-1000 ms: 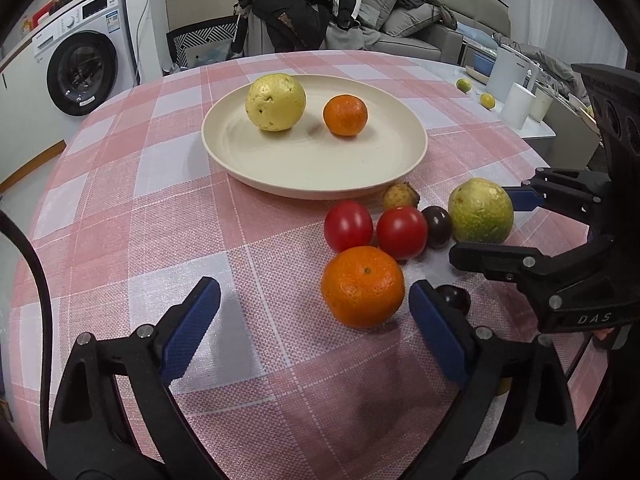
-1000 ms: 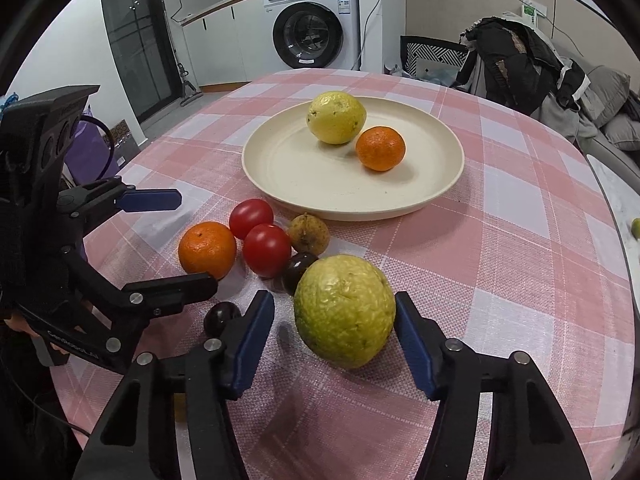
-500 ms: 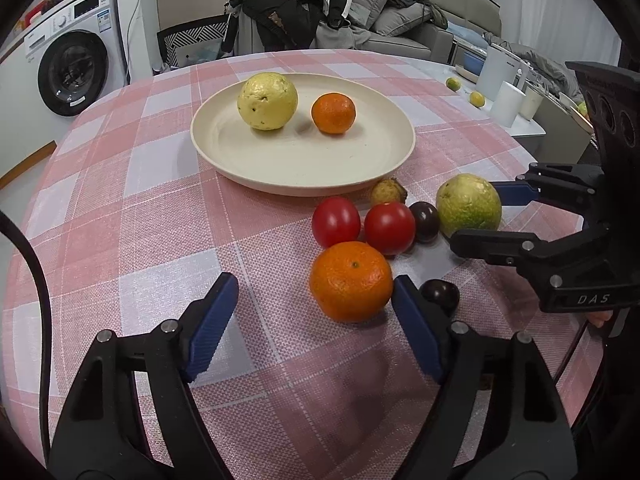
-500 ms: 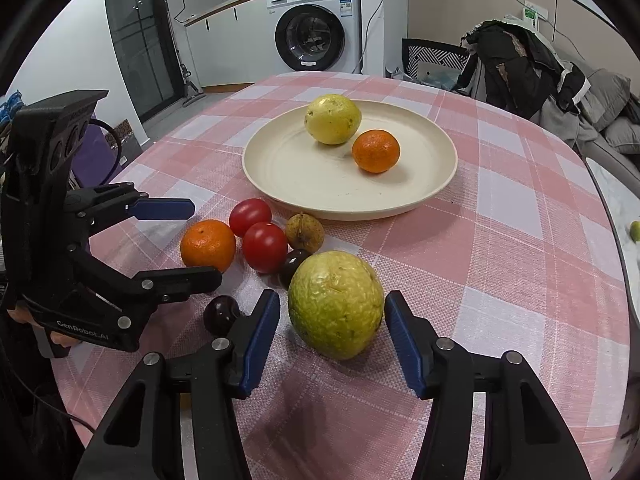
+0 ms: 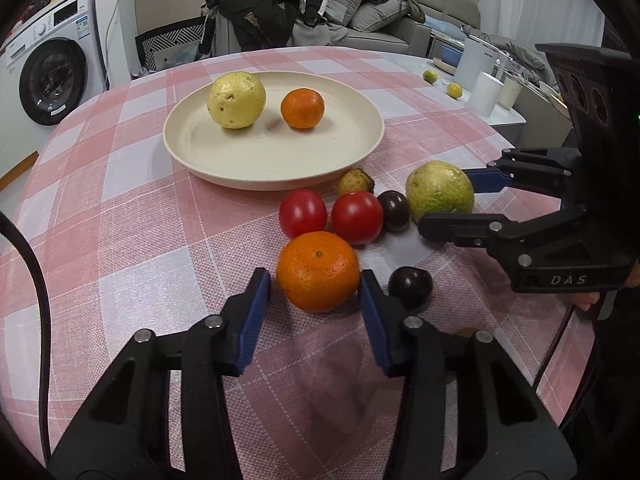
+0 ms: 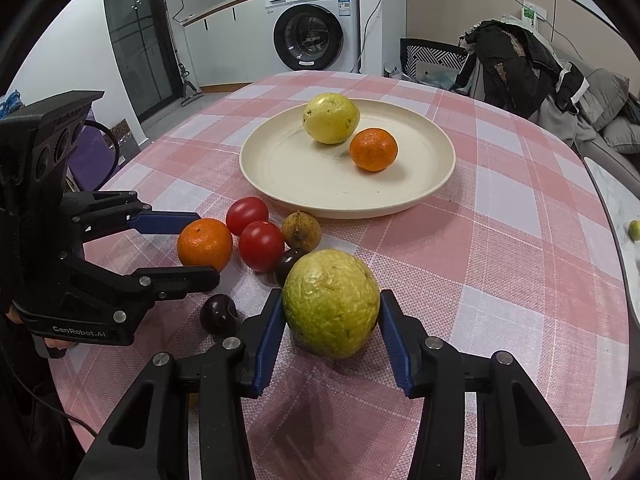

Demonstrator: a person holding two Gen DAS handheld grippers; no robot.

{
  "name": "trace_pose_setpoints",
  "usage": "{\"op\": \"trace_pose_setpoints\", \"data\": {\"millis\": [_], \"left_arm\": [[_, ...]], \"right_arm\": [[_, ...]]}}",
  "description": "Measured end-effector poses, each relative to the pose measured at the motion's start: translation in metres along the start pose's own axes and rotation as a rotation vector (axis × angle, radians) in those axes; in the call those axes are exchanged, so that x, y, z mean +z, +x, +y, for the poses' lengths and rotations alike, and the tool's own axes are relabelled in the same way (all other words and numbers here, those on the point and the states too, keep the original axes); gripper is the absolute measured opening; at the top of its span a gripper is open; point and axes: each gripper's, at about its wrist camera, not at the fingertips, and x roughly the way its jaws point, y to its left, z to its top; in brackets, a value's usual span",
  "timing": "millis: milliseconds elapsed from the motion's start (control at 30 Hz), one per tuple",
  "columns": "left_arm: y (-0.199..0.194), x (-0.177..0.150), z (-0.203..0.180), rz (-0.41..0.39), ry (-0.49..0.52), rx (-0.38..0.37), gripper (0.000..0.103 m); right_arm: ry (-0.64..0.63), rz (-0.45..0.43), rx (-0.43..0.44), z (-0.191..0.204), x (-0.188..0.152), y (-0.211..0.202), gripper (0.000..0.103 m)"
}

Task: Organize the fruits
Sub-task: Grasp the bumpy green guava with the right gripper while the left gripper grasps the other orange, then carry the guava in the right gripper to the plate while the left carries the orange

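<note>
1 round table under a coarse-woven pink-and-white checked cloth, in a lived-in room: white front-loading washing machine by the far wall, grey sofa, dark clothes heaped over a chair. On the cloth, a wide, shallow cream plate, matte, with a pale yellow guava and a small orange resting apart on it. Just before its near rim, a tight cluster: 2 glossy red tomatoes, touching; a brownish, wrinkled little fruit, kind hard to tell; a dark plum, half hidden in the right wrist view. Another plum lying alone, nearer. Left gripper: blue pads narrowed around a large pebbly orange on the cloth, right pad at the peel, a sliver of gap at the left. Right gripper: pads pressed against both flanks of the bumpy green guava, fruit down on the cloth. Black gripper bodies cut off by the lower frame edge.
</note>
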Motion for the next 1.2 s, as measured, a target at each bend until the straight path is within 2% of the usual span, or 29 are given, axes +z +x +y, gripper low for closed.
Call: {"op": "trace_pose_setpoints", "data": {"millis": [367,933,1200], "left_arm": [[-0.007,-0.001,0.003,-0.027,-0.021,-0.010,0.037],[-0.040,0.006,0.012,-0.168,-0.049,0.035,0.036],[-0.047,0.014,0.013,-0.204,-0.059,0.053,0.036]], "right_arm": [[0.000,-0.001,-0.001,0.000,-0.001,0.000,0.048],[0.020,-0.049,-0.012,-0.006,0.003,-0.011,0.047],[0.039,-0.096,0.002,-0.008,0.008,-0.020,0.047]]}}
